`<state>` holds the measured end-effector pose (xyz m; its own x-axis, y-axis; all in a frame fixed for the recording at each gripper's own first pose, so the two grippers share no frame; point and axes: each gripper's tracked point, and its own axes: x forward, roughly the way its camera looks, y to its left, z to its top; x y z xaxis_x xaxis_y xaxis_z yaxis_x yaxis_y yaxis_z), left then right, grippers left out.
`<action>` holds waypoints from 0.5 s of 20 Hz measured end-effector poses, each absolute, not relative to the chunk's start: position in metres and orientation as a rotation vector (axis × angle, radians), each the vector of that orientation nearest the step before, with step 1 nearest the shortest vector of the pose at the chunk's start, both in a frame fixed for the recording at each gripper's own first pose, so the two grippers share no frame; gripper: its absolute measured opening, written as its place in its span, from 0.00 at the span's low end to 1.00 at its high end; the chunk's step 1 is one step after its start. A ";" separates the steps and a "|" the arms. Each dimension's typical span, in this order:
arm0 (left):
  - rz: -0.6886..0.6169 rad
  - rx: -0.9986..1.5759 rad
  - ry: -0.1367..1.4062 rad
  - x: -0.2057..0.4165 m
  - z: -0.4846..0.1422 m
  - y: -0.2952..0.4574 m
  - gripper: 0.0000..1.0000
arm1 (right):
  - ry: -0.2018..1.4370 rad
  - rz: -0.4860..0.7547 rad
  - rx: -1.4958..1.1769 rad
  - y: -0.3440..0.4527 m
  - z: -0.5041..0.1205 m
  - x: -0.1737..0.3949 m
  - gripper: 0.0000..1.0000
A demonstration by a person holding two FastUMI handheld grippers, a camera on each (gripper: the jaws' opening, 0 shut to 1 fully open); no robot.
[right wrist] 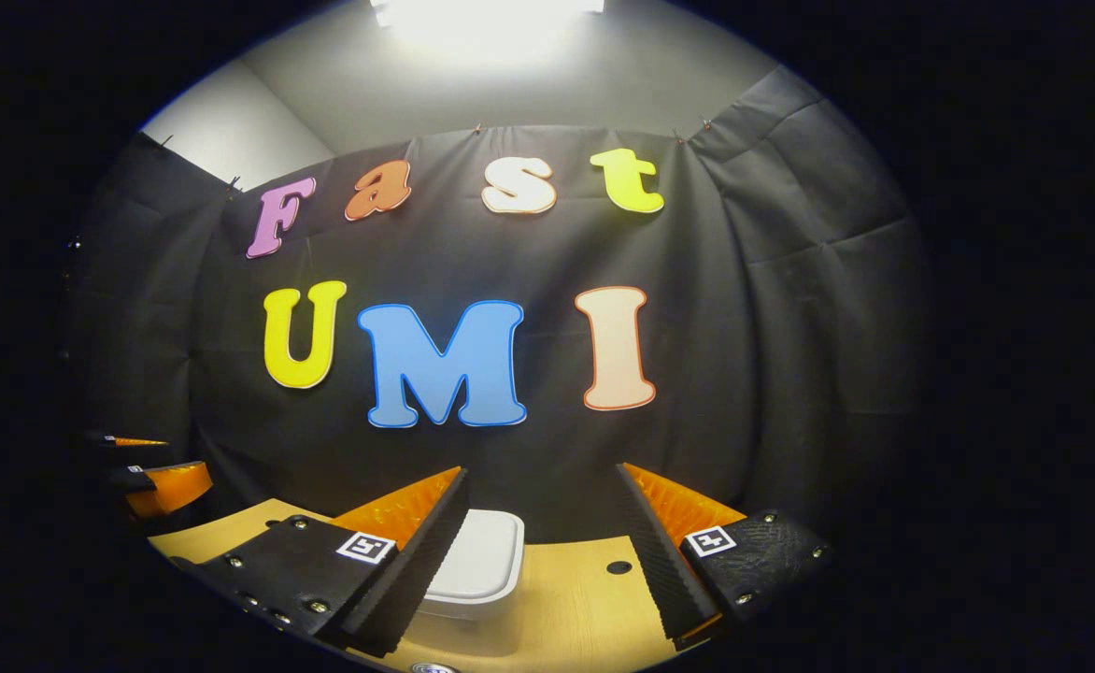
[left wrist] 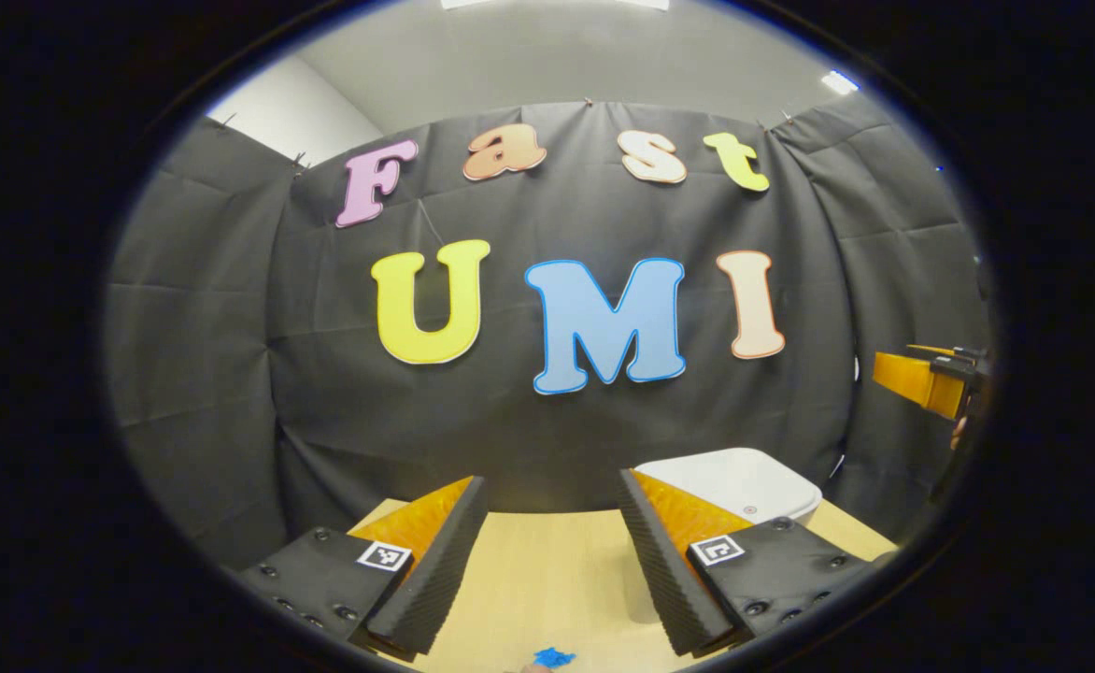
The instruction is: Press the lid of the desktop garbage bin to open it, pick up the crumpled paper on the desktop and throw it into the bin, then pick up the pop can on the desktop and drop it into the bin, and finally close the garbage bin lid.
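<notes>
Left gripper view: my left tool (left wrist: 552, 561) gapes wide over the wooden surface (left wrist: 547, 579), the closed white bin (left wrist: 744, 481) behind its right finger; right gripper view, my right tool (right wrist: 543, 551) equally wide, bin (right wrist: 482, 561) between its fingers

A light wooden table (left wrist: 557, 570) meets the black cloth wall (left wrist: 557, 439), with a ceiling light (right wrist: 487, 14) overhead.

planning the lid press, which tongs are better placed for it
Right, probably. The closed bin sits between the open right tongs, just ahead. For the open left tongs, the bin lies off to their right.
</notes>
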<state>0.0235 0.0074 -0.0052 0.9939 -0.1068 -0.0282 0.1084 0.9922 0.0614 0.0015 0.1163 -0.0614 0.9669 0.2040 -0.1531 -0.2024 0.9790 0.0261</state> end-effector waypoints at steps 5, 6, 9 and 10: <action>-0.116 0.062 0.023 0.026 -0.004 0.009 0.95 | 0.196 0.239 0.017 0.135 -0.075 0.008 0.86; -0.117 0.062 0.023 0.027 -0.005 0.010 0.95 | 0.207 0.240 0.018 0.136 -0.077 0.006 0.86; -0.121 0.063 0.025 0.028 -0.004 0.011 0.95 | 0.231 0.255 0.018 0.142 -0.088 0.012 0.72; -0.122 0.064 0.026 0.028 -0.004 0.012 0.95 | 0.234 0.257 0.015 0.142 -0.090 0.012 0.61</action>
<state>0.0285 0.0123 -0.0042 0.9922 -0.1208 -0.0296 0.1225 0.9905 0.0620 0.0117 0.1420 -0.0902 0.9402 0.2533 -0.2278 -0.2498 0.9673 0.0448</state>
